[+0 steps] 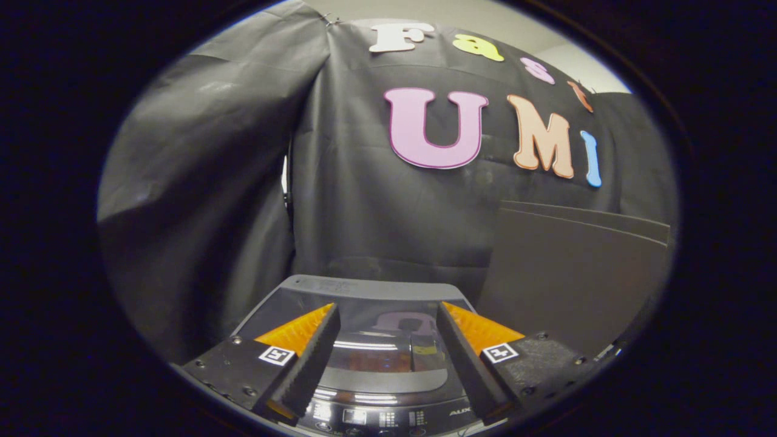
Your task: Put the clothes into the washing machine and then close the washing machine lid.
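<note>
Two fingers of the gripper (386,315) are spread wide and hold nothing. The washer (388,370) sits right under and between them, its glass lid (370,291) shut flat.

A staged recording booth, not a home. Black cloth (376,212) hangs beyond the fingers; a washing machine (364,291) sits beneath them.
</note>
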Demonstrator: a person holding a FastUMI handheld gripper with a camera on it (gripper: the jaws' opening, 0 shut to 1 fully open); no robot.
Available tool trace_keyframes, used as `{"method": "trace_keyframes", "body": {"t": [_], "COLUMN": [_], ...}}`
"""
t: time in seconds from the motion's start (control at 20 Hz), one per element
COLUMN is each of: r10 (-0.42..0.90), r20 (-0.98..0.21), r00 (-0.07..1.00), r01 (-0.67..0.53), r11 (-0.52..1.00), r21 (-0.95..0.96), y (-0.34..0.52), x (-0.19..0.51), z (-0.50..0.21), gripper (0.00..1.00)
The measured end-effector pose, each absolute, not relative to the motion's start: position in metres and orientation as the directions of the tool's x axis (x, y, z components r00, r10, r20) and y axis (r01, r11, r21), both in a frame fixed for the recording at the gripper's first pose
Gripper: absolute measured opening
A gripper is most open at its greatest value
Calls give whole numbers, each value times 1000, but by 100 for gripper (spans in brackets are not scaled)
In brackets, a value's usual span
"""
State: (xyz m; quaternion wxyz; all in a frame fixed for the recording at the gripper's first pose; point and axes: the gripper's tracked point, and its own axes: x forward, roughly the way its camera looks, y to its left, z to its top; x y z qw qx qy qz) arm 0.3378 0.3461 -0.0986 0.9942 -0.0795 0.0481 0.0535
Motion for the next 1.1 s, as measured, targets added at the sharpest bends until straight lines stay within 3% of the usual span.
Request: {"method": "trace_keyframes", "body": {"t": [0.2, 0.5, 0.95, 1.1], "r10": [144, 263, 221, 157], "r20": [-82, -150, -77, -26], "r00": [986, 953, 972, 987], "r01": [-156, -278, -227, -158], "r11": [973, 957, 971, 987], "r21": [-169, -84, -79, -36], "y": [355, 368, 332, 309], "x": [314, 266, 210, 197], "z": [-84, -78, -36, -18], "gripper": [97, 97, 97, 97]}}
